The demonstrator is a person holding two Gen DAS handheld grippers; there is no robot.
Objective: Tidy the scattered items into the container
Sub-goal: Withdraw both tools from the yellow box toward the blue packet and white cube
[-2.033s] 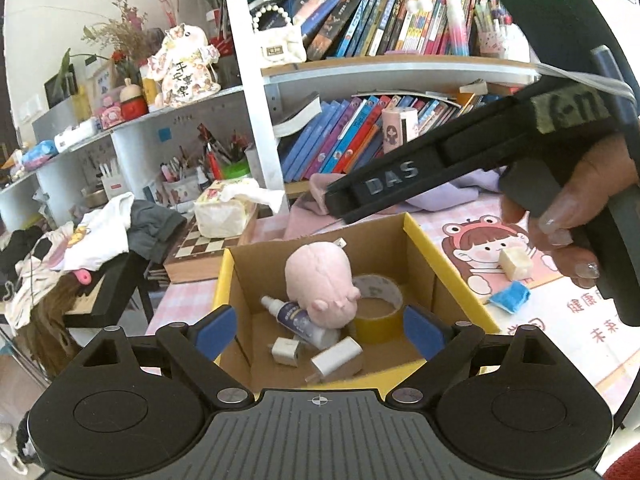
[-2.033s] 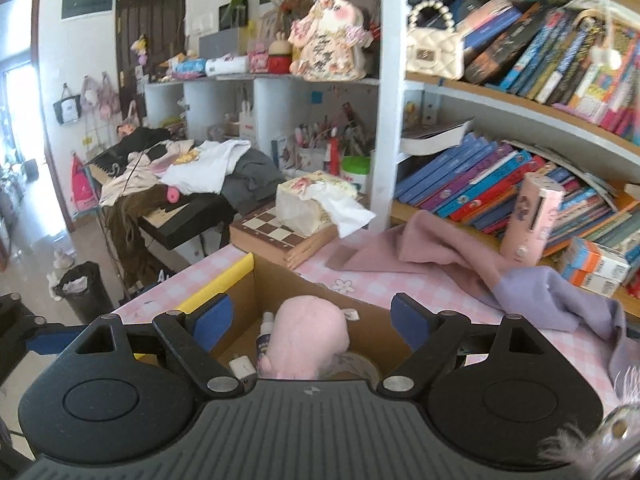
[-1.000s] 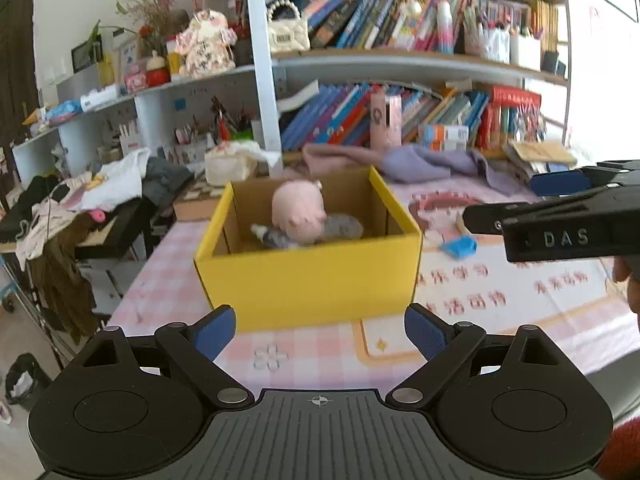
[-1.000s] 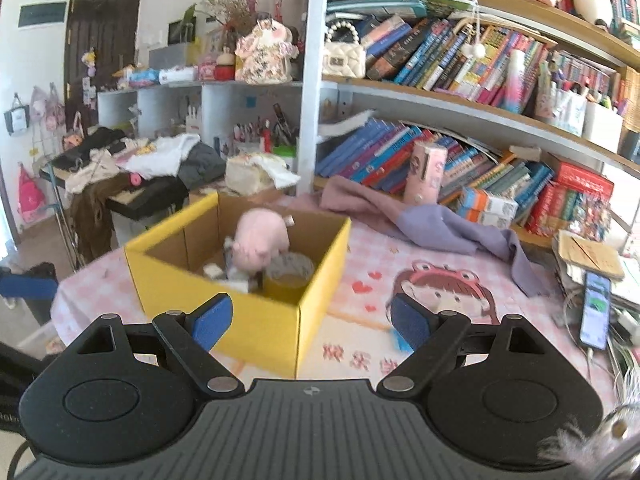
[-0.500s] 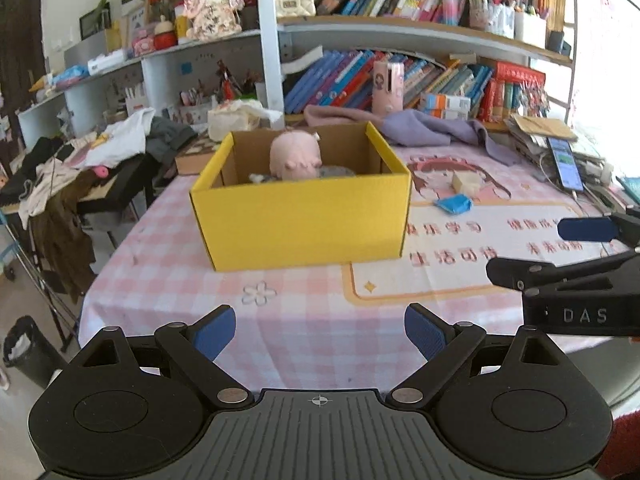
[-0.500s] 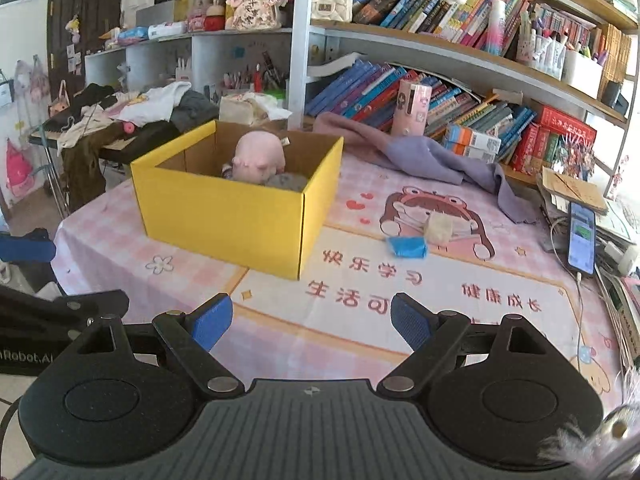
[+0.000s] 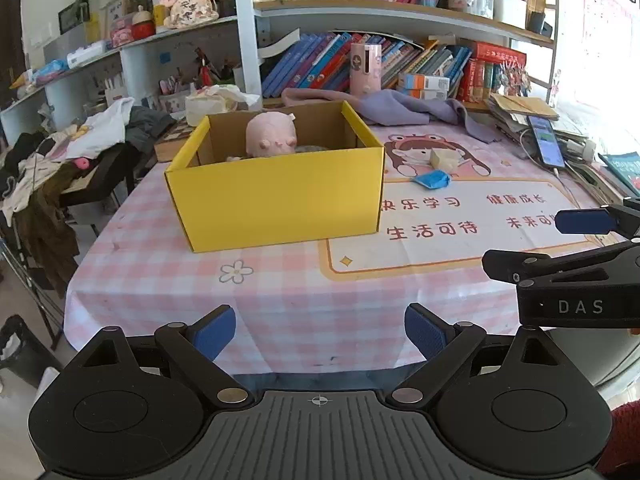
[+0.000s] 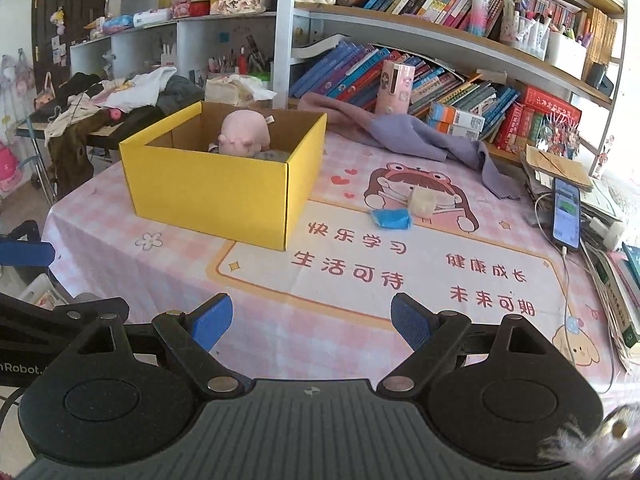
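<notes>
Your left gripper has its two blue-padded jaws spread wide with nothing between them; only pink checked tablecloth shows in the gap. Your right gripper stands the same way, jaws wide apart and empty, over the printed mat with red characters. In the left wrist view, the right gripper's black body enters from the 3 o'clock edge, marked with pale letters, one blue pad ahead of it. In the right wrist view, part of the left gripper shows at the 9 o'clock edge. Beyond the left jaws, toward 12 o'clock, sits the yellow cardboard box on the table, open at the top. A pink plush toy rises above its rim, with something grey just beside it, too hidden to identify. In the right wrist view the same box lies toward 11 o'clock. Two loose items remain on the mat, outside the box: a crumpled blue wrapper and a pale cream block, nearly touching, the block on the cartoon girl's picture. In the left wrist view they sit toward 1 o'clock, to the right of the box. Farther back, a lilac cloth is draped along the table's far side, a pink cylinder stands before rows of books, and a phone with a cable lies toward 3 o'clock.
</notes>
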